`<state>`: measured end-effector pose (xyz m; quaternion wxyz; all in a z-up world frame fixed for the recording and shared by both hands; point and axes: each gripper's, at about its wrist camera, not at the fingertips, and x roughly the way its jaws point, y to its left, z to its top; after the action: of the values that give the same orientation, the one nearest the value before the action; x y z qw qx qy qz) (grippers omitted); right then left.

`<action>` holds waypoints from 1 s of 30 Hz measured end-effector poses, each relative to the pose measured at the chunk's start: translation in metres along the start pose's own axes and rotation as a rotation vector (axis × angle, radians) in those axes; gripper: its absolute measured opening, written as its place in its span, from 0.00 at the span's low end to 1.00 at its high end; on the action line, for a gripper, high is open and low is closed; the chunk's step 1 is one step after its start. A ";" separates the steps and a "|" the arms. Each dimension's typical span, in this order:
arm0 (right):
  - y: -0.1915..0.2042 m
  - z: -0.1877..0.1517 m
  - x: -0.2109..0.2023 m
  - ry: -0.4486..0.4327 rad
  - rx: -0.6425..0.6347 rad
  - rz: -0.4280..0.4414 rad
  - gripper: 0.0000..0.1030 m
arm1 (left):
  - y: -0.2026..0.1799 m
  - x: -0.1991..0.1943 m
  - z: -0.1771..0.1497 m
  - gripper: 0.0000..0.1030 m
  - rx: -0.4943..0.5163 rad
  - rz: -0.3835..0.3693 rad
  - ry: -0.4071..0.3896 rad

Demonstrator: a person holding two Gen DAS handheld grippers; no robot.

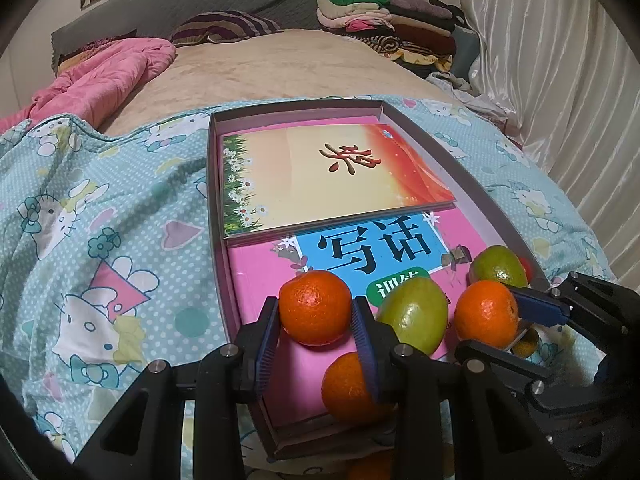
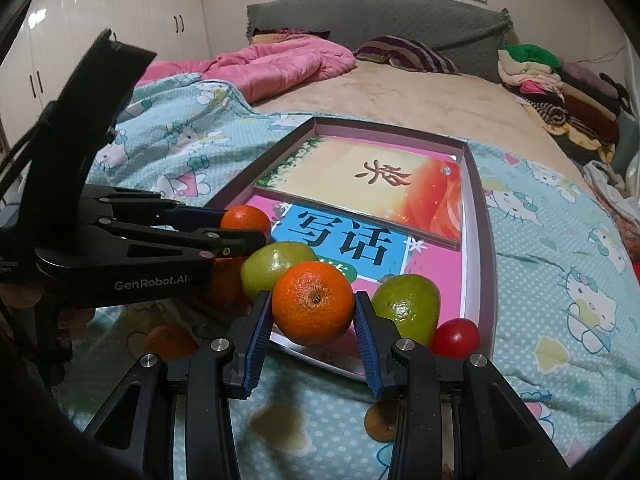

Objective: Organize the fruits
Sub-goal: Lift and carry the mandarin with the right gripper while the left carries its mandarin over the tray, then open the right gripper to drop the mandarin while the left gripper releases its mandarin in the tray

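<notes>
A shallow grey box lies on the bed with two books in it. My left gripper is shut on an orange tangerine over the pink book. My right gripper is shut on another tangerine above the box's near edge; it also shows in the left wrist view. Two green fruits and a third tangerine rest on the pink book. A red cherry tomato sits in the box's near right corner.
A Hello Kitty blanket covers the near bed. A pink quilt, a striped pillow and a pile of folded clothes lie farther back. A yellow and red book fills the box's far half. White curtains hang at right.
</notes>
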<state>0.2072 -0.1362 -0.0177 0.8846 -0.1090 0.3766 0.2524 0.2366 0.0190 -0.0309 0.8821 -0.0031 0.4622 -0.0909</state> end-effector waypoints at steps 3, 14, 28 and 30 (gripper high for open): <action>0.001 0.000 0.001 0.004 -0.006 -0.001 0.40 | 0.000 0.000 0.000 0.36 0.001 0.000 0.000; -0.001 0.000 0.000 0.007 0.003 0.006 0.42 | 0.000 0.000 0.000 0.36 -0.002 -0.001 0.000; -0.005 0.002 -0.008 -0.009 0.017 0.014 0.46 | 0.001 0.000 0.000 0.36 -0.006 -0.003 0.002; -0.005 0.002 -0.011 -0.015 0.021 0.014 0.48 | 0.001 -0.001 -0.001 0.36 -0.006 -0.002 0.003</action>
<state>0.2049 -0.1437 -0.0082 0.8868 -0.0952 0.3732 0.2554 0.2360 0.0200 -0.0309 0.8813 -0.0059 0.4638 -0.0903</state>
